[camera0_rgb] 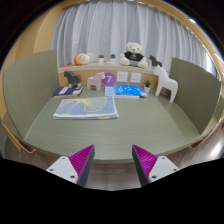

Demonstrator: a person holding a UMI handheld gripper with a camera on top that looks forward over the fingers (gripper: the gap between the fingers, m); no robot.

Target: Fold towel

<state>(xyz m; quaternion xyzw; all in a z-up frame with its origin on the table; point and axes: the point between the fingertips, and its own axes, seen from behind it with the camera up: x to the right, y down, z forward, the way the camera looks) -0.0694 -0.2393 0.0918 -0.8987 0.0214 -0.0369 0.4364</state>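
Note:
A pale blue-grey towel (85, 108) lies flat and spread on the green table (120, 130), well beyond my fingers and to their left. My gripper (113, 160) is open and empty, held over the table's near edge. Its two magenta pads (82, 160) stand wide apart with only bare tabletop between them.
At the table's far side lie a blue book (127, 92), a dark item (68, 90) and a white toy horse (166, 82). A shelf behind holds plush toys (134, 53) before white curtains. Green panels (28, 80) flank the table on both sides.

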